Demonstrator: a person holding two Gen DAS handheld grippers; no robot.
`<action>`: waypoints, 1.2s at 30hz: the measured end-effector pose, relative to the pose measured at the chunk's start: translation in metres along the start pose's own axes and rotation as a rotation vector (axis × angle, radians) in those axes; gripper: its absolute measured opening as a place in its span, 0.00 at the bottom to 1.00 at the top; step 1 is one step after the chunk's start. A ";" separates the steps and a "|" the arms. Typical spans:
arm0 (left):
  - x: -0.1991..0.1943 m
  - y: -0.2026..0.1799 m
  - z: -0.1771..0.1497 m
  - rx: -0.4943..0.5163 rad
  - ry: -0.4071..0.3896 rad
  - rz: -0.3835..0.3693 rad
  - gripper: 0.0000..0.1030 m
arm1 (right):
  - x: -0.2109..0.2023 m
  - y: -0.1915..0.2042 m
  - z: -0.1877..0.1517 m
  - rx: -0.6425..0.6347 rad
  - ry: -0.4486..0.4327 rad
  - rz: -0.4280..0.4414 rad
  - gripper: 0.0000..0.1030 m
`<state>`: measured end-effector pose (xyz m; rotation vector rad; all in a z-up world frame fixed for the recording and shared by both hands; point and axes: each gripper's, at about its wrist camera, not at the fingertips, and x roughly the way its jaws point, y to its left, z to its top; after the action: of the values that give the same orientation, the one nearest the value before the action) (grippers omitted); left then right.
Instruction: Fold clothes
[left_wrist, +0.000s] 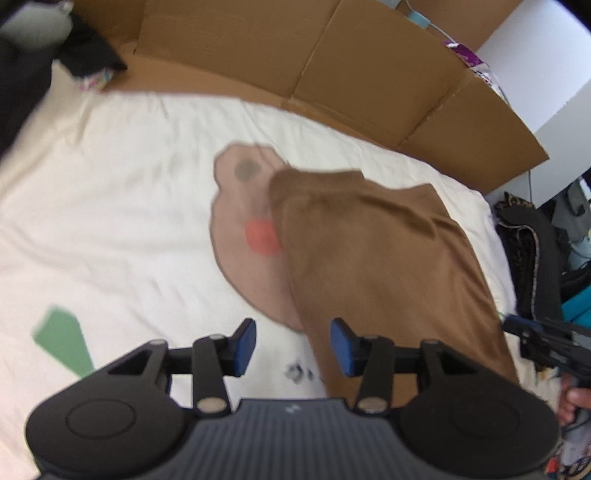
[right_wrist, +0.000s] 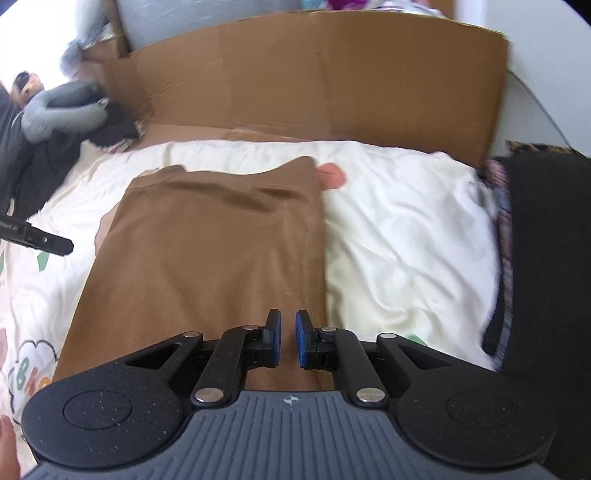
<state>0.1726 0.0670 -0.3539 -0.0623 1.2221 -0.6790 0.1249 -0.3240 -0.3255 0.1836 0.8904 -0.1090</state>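
A brown garment (right_wrist: 207, 251) lies as a long, seemingly folded strip on the white bedspread (right_wrist: 406, 229). The left gripper (left_wrist: 293, 347) hovers spread wide; the right gripper (right_wrist: 288, 339), nearly together, holds nothing, at its near end. Mid-fold, probably: the near edge needs pinching.

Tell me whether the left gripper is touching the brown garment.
Cannot tell. In the left wrist view the left gripper is open with nothing between its fingers, but one pad overlaps the brown garment edge in a blurred frame; no gap or contact shows.
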 end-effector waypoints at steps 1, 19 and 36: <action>0.001 0.001 -0.006 -0.015 0.006 -0.010 0.46 | 0.004 0.001 0.002 -0.008 -0.003 0.001 0.11; 0.009 -0.004 -0.080 -0.135 0.153 -0.171 0.42 | 0.027 -0.026 -0.003 0.085 0.037 -0.057 0.17; 0.017 -0.029 -0.117 -0.130 0.251 -0.195 0.33 | -0.019 -0.033 -0.039 0.220 0.055 -0.018 0.25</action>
<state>0.0603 0.0713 -0.3997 -0.2121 1.5144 -0.7935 0.0777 -0.3482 -0.3389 0.3855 0.9348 -0.2197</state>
